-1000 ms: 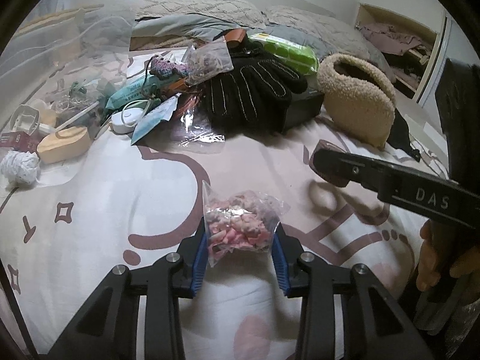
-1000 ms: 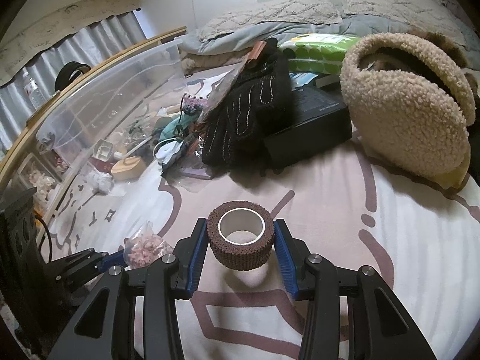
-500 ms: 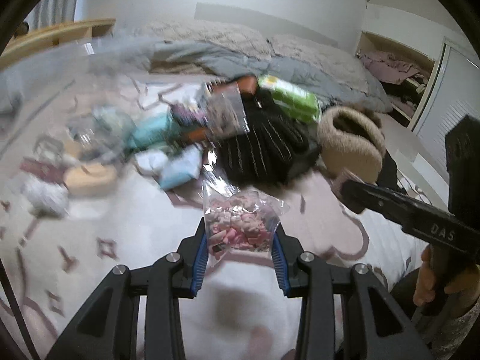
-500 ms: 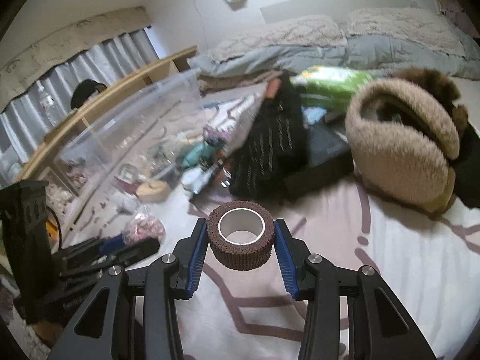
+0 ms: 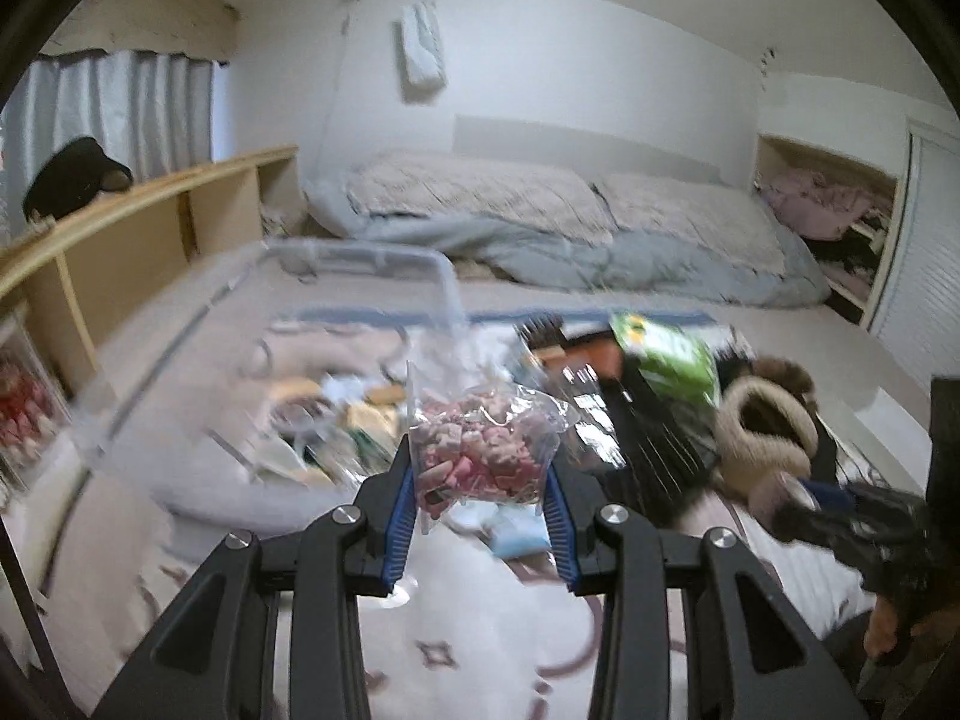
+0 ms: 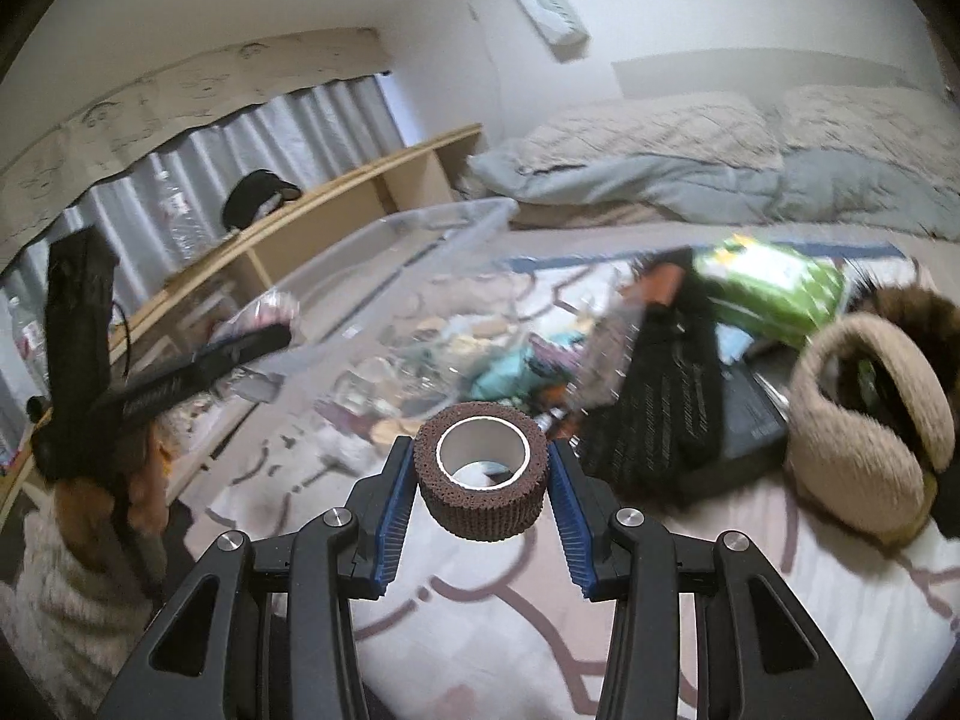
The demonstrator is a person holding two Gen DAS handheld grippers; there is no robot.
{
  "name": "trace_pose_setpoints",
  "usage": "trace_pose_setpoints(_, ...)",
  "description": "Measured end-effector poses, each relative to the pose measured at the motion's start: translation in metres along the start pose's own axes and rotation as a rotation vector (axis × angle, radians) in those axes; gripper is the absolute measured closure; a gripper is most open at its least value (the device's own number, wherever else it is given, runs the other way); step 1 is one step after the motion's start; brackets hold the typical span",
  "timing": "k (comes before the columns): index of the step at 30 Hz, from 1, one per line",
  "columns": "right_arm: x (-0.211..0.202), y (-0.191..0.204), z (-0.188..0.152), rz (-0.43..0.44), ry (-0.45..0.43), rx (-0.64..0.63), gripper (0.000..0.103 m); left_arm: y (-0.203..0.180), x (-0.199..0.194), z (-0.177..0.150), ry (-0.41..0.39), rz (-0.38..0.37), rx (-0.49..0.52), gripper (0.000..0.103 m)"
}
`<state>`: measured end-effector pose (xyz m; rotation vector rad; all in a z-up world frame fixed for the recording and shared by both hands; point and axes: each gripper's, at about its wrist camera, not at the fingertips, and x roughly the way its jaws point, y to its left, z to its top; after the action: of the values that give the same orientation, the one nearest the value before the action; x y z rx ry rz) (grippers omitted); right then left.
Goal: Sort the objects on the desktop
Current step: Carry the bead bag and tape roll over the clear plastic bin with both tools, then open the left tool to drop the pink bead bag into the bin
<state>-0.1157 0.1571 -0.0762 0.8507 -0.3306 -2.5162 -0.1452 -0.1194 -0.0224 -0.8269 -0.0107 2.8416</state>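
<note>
Both tongs loaded, up off the bed

Left tongs are clamped on a bead bag; right tongs are clamped on a brown tape roll.

left claw: clamped, raised | right claw: clamped, raised

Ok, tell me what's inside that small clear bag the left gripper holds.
The clear bag holds small pink and whitish pieces, too blurred to identify. The left gripper covers its lower sides.

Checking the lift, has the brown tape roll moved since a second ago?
Yes. Clamped in the right claw, the brown tape roll has risen off the patterned bedspread; the clear bin now sits lower.
</note>
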Motion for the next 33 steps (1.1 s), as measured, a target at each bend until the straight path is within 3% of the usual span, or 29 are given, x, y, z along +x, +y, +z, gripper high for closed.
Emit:
trace_pose_setpoints(5,0.006,0.017,0.015,0.058,0.004,-0.024,0.059,0.035,0.003,0.029,-0.026,0.059,-0.015,0.065)
trace_pose_setpoints(11,0.024,0.037,0.037,0.119,0.037,-0.052,0.059,0.077,0.029,0.053,0.014,0.104,-0.076,0.065)
trace_pose_setpoints(22,0.044,0.083,0.085,0.157,0.047,-0.177,0.059,0.122,0.095,0.07,0.182,0.205,-0.112,0.065)
trace_pose_setpoints(33,0.083,0.108,0.107,0.206,0.079,-0.173,0.059,0.151,0.139,0.075,0.341,0.273,-0.127,0.065)
